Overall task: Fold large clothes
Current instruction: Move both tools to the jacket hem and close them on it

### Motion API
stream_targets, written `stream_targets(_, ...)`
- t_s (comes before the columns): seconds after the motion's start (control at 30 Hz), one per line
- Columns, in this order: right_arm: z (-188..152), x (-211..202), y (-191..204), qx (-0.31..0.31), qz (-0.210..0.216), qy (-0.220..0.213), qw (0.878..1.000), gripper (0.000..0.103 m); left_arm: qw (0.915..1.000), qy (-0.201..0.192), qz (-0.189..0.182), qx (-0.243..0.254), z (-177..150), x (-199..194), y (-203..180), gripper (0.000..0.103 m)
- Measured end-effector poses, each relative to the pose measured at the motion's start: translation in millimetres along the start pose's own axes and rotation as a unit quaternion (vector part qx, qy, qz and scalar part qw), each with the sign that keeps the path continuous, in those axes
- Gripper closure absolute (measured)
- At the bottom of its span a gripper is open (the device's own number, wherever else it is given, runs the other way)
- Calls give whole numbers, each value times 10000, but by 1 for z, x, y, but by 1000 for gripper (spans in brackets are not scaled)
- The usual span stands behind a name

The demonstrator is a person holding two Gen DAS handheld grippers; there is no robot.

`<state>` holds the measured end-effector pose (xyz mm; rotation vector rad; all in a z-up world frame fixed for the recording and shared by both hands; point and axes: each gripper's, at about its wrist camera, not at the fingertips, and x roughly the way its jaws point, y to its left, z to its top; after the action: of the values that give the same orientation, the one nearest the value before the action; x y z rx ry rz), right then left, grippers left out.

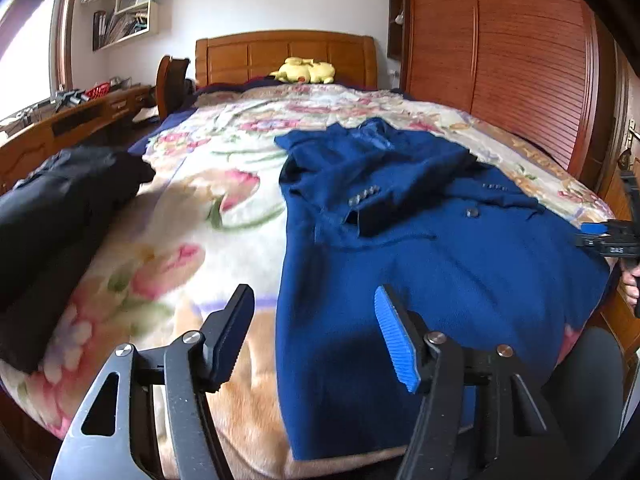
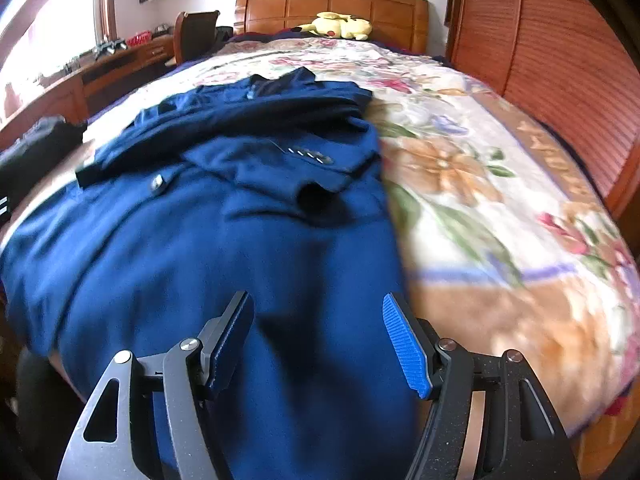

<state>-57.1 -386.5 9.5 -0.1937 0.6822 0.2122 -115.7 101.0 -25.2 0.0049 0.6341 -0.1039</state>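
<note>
A dark blue coat [image 1: 440,272] lies flat on the floral blanket [image 1: 200,200], collar toward the headboard, both buttoned sleeves folded across its chest. My left gripper [image 1: 312,296] hovers open over the coat's left hem edge, nothing between its fingers. In the right wrist view the same coat [image 2: 200,260] fills the left half, and my right gripper [image 2: 316,300] stands open just above the coat's right hem side, where cloth meets blanket [image 2: 480,200]. The right gripper [image 1: 600,236] also shows at the far right of the left wrist view, held by a hand [image 1: 632,284].
A folded black garment [image 1: 60,208] lies on the bed's left side. A yellow plush toy [image 1: 304,70] rests by the wooden headboard [image 1: 280,52]. A wooden wardrobe [image 1: 500,60] lines the right side and a desk [image 1: 60,128] the left.
</note>
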Motion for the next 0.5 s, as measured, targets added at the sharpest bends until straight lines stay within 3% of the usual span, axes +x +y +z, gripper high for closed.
stream_targets(0.1,-12,-8,-8,35,-84,-25,10000,34,9999,108,73,-51,-8,3,4,39)
stream_targets(0.2,-21,-9,-15,292,96,1,9995,34,9997,218,75,-102,-16,4,7,41)
stream_targets(0.33,-29,-11,-12,219,145,6,9997,34,9994,331,-63,-76,-25,5,8,58)
stream_targets(0.5,-34,-12,-15,256,295,53,9992,35,9990,396,-128,-149,-30,6,10,58)
